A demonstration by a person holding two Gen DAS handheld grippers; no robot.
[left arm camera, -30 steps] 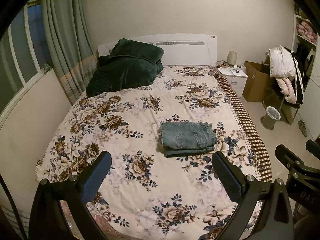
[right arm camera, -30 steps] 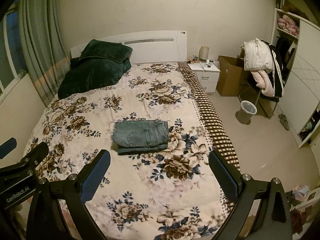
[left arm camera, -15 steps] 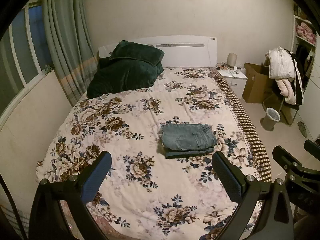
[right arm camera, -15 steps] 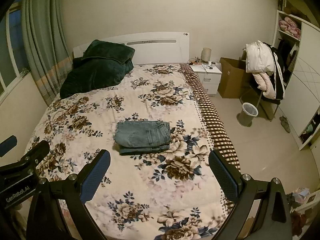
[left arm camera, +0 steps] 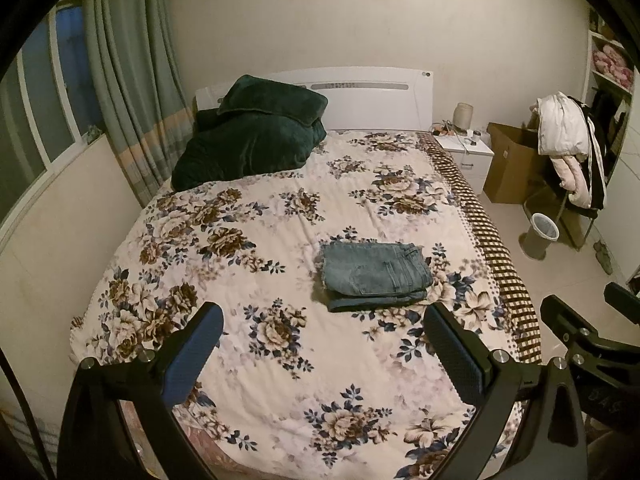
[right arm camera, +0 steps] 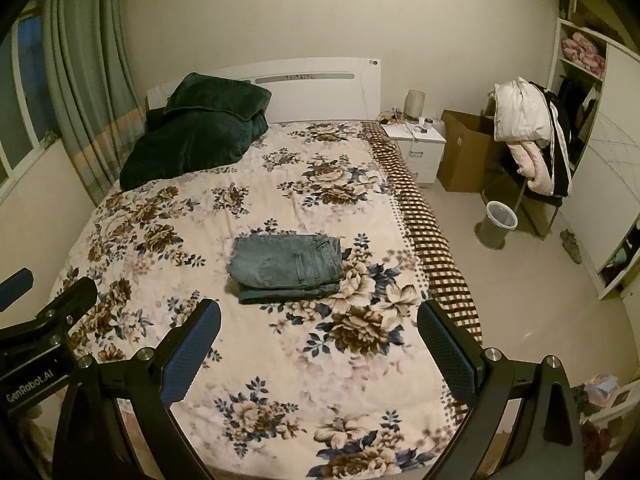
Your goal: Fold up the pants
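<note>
The blue jeans lie folded in a compact rectangle on the floral bedspread, right of the bed's middle; they also show in the right wrist view. My left gripper is open and empty, held high above the foot of the bed, well short of the jeans. My right gripper is open and empty too, beside the left one. The right gripper's body shows at the left wrist view's right edge, and the left gripper's body at the right wrist view's left edge.
A dark green blanket is piled at the headboard. A white nightstand, cardboard box, chair with coats and bin stand right of the bed. Curtains and a window are on the left.
Both grippers have drawn back and tilted slightly, so the bed and jeans sit a little lower in both views. The jeans have not moved.
</note>
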